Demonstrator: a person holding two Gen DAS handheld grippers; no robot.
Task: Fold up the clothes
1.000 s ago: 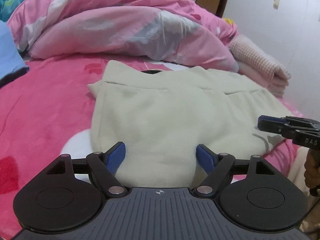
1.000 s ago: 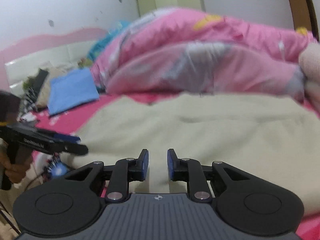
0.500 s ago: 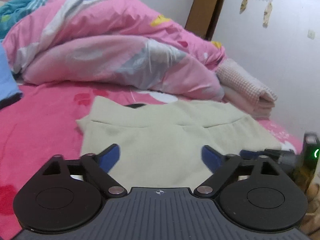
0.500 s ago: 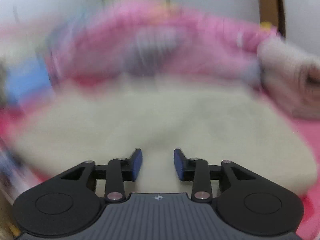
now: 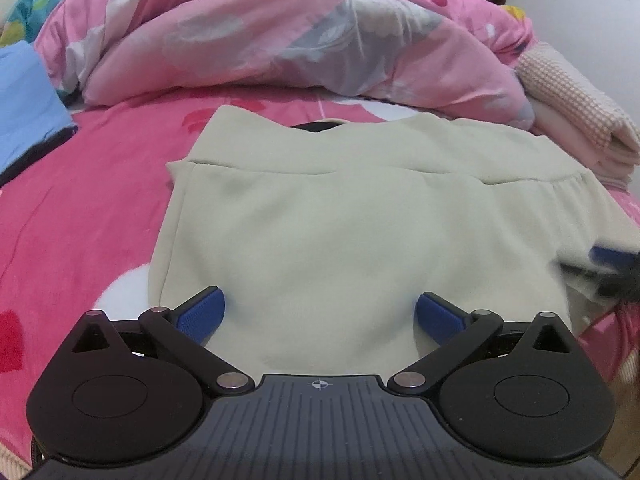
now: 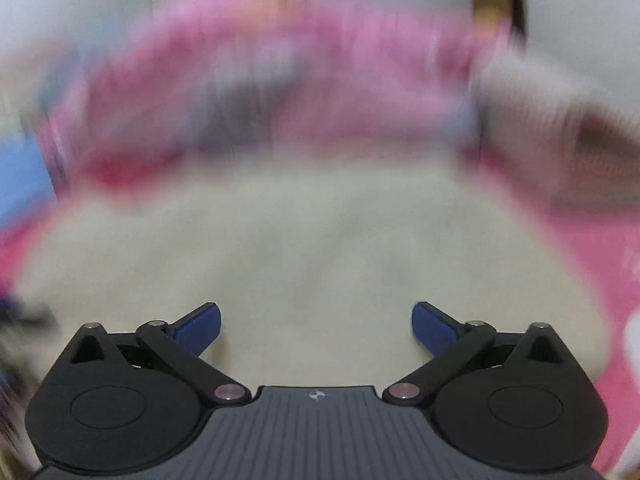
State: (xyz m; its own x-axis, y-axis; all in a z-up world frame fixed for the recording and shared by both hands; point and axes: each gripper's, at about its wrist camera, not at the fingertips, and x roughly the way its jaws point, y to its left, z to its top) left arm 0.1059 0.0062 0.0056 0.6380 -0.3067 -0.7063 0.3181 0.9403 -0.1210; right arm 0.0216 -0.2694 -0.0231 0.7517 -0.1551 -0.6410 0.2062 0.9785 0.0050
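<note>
Cream garment folded flat on the pink bed sheet, just in front of the heaped pink duvet. Left claw and right claw hang over the garment's near edge, jaws opening wide, pads pressing nothing. Folded blanket lies right of the garment.
</note>
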